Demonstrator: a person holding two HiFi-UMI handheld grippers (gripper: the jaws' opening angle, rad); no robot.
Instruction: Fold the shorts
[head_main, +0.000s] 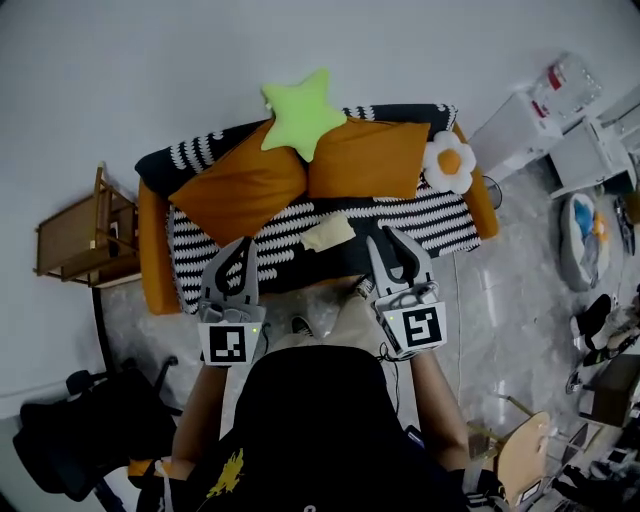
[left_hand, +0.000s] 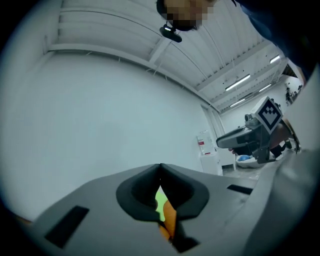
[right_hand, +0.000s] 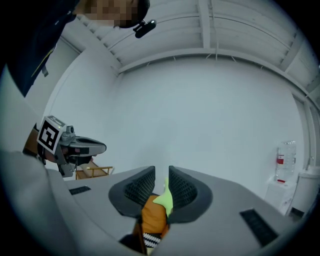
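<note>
A dark cloth lies flat along the front of the sofa seat, with a pale yellowish piece on its far edge. I cannot tell which of them is the shorts. My left gripper hovers over the seat's left part, level, its tips meeting with nothing between them. My right gripper hovers over the dark cloth's right end. A narrow gap shows between its ribbed pads and nothing is in it. Neither gripper touches the cloth.
Two orange cushions, a green star pillow and a fried-egg pillow lean on the backrest. A wooden rack stands to the left, a black chair at lower left, a white cabinet at upper right.
</note>
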